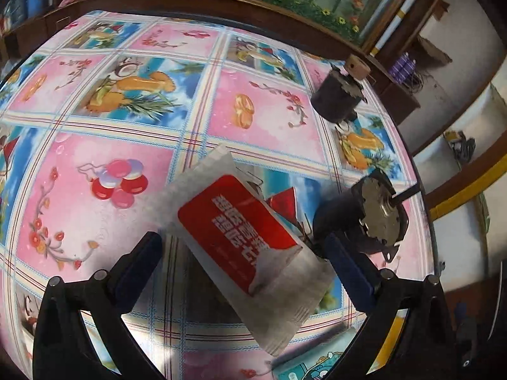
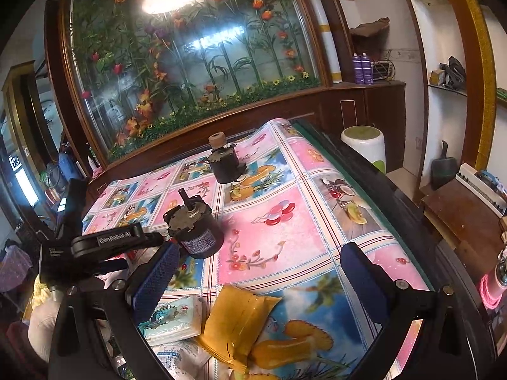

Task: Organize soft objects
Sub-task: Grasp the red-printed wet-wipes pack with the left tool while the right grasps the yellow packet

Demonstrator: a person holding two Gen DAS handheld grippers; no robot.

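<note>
Now, over the patterned worktop [image 1: 133, 215], I have my left gripper [image 1: 244, 247] spread wide around the red-and-white tissue packet [image 1: 244, 237], which lies tilted between the fingers [image 1: 139, 259], gripped by neither, just beside a dark motor [image 1: 370, 215]. My right gripper [image 2: 256, 272] hangs open and empty above the yellow packet [image 2: 234, 323] and the cartoon-print packs [image 2: 174, 319]. By my reading this is the pickup step: next I close on the packet clear of that motor.
</note>
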